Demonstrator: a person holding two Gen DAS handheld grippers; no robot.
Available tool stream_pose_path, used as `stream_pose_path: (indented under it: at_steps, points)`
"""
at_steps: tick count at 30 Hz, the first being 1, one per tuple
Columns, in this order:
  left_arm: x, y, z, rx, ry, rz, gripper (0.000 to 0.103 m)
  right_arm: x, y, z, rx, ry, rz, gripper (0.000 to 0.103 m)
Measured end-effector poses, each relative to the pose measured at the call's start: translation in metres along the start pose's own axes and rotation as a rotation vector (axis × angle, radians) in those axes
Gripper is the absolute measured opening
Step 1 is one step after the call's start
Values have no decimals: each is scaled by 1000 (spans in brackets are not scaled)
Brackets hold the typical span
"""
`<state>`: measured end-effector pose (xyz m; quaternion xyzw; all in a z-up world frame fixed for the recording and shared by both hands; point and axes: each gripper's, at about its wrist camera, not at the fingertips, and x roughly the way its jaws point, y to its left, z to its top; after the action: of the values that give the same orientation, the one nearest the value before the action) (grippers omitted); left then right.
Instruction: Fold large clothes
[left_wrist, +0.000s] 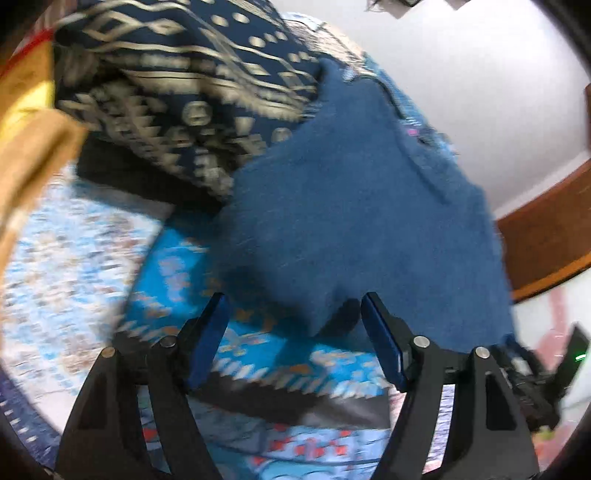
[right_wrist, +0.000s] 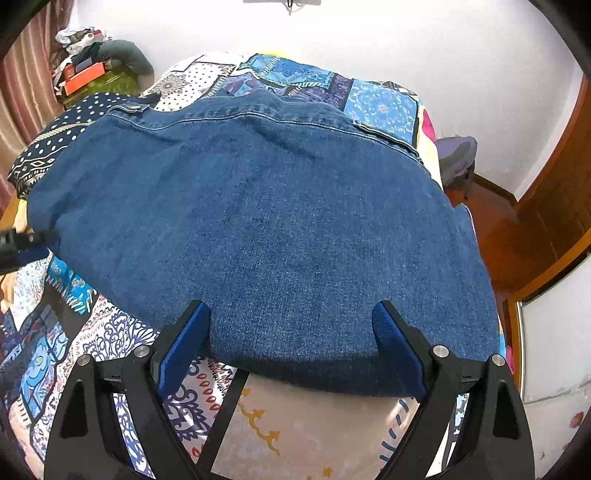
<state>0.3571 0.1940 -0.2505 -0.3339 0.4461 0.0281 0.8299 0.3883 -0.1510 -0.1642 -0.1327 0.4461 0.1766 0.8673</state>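
Observation:
A large blue denim jacket (right_wrist: 266, 221) lies spread on a patchwork bedspread (right_wrist: 384, 107), collar seam toward the far end. My right gripper (right_wrist: 291, 314) is open, its blue pads standing over the jacket's near edge, one on each side. In the blurred left wrist view the jacket (left_wrist: 351, 206) fills the middle and right. My left gripper (left_wrist: 293, 306) is open just before the jacket's near corner, which hangs between the fingers without being clamped. The left gripper also shows at the left edge of the right wrist view (right_wrist: 22, 247).
A dark blue patterned pillow (left_wrist: 184, 92) lies beyond the jacket on the left. A pile of clutter with an orange box (right_wrist: 81, 81) sits at the far left. A brown wooden door frame (right_wrist: 554, 206) and white wall stand to the right.

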Motion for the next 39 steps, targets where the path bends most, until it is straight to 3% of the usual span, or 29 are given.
stream_pose_path:
  at_steps: [6, 8, 10, 15, 20, 29, 34, 36, 39]
  points:
    - [25, -1, 16, -116, -30, -48, 71, 1, 3, -1, -21, -3, -16, 91]
    - [36, 3, 17, -166, -22, -62, 57, 0, 2, -1, -21, -2, -16, 91]
    - [38, -2, 18, -188, -38, -84, 51, 0, 2, -1, -21, -1, -15, 91]
    - [22, -42, 17, -64, -134, 56, 28, 1, 3, 1, -23, 10, -20, 91]
    - [-8, -89, 14, 35, -228, 58, 10, -2, 3, 7, -26, 16, -15, 91]
    - [-75, -166, 42, 168, -386, -88, 8, -22, 13, 42, -8, -59, 3, 91]
    - [-120, -176, 52, 216, -455, -155, 8, -15, 49, 65, -42, -69, 82, 91]
    - [-133, -177, 53, 236, -494, -138, 8, -12, 62, 71, -30, -73, 126, 91]
    - [-146, -167, 49, 250, -524, -113, 8, 3, 78, 74, 12, -13, 268, 91]
